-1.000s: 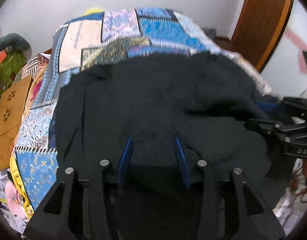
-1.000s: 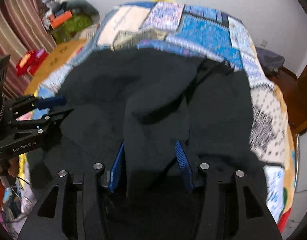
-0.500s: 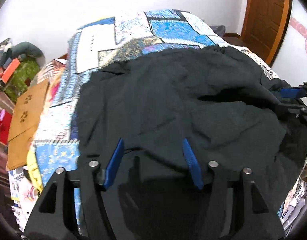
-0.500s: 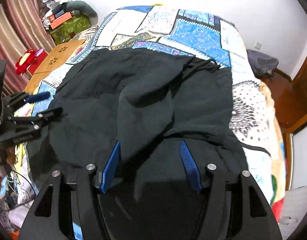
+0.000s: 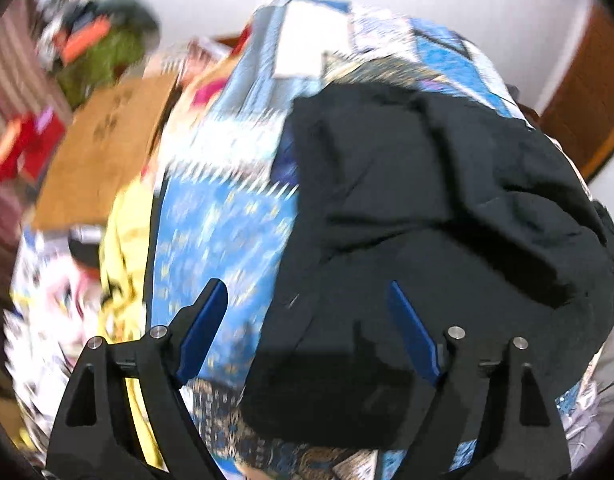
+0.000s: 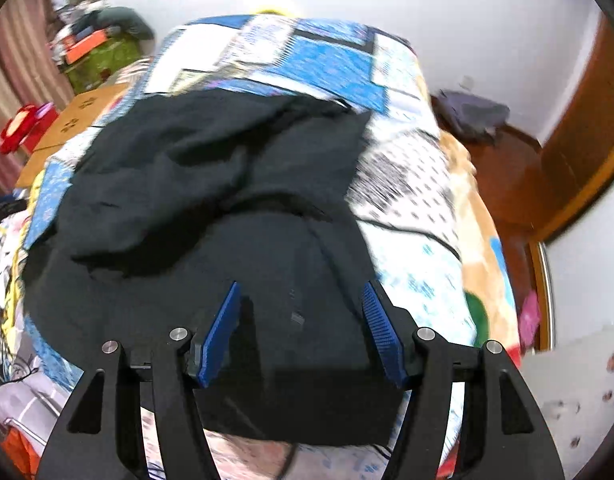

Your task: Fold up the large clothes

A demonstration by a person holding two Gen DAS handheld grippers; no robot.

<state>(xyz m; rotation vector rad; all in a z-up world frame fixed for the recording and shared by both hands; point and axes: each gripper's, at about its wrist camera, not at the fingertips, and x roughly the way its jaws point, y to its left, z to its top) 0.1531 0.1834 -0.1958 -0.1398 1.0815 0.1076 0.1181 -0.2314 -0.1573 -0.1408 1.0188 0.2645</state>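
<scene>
Since a second ago the left gripper has swung toward 9 o'clock: its view, earlier filled with dark cloth, is now showing bare quilt under the left finger, and the picture is smearing with motion. Its jaws have just been opening and are now standing wide; the left blue pad is hanging over the patchwork quilt, the right pad over the black garment, and neither is pressing on cloth, so nothing is being held.

Right gripper is pointing steeply down over the near hem of the black garment. Its jaws have been opening slightly and are sitting at a middling width, with dark fabric lying below the gap; the pads are not visibly pinching it.

Garment is lying rumpled on the bed, a thick fold crossing its middle, its far edge toward 12 o'clock on the quilt.

Off the bed at 9 o'clock, a brown cardboard box is sitting by a red item. At 3 o'clock, a wooden door is showing.
</scene>
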